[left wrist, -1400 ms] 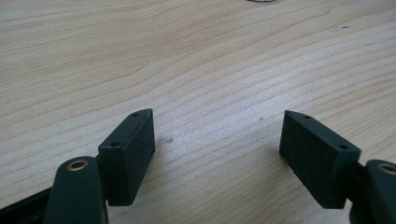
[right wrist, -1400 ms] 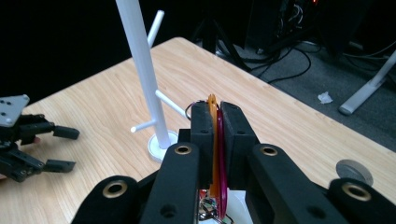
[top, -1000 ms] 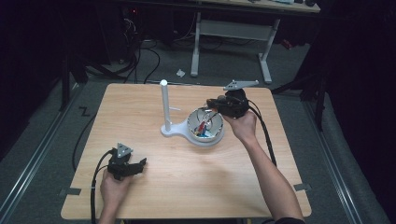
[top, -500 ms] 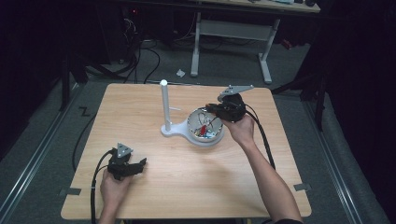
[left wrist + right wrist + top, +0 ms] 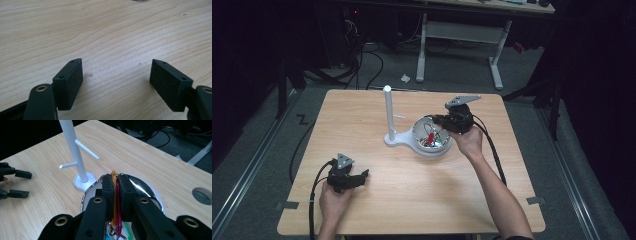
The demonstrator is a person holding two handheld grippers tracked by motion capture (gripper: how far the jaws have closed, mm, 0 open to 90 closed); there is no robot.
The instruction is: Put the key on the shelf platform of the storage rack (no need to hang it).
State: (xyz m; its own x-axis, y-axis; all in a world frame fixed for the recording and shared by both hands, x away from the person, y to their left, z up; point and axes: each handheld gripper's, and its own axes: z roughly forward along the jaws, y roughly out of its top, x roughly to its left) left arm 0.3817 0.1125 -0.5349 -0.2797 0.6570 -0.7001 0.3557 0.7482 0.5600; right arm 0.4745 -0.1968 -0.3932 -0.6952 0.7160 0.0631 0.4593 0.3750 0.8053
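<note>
Here my right claw grips thin orange and pink tags over the bowl. The white peg stand rises just ahead-left. My left claw rests open on the surface, well away.

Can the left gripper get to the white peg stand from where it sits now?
Probably yes. The left gripper rests open on the table, with bare wood between it and the white peg stand. The right gripper works at the bowl beyond the stand.
</note>
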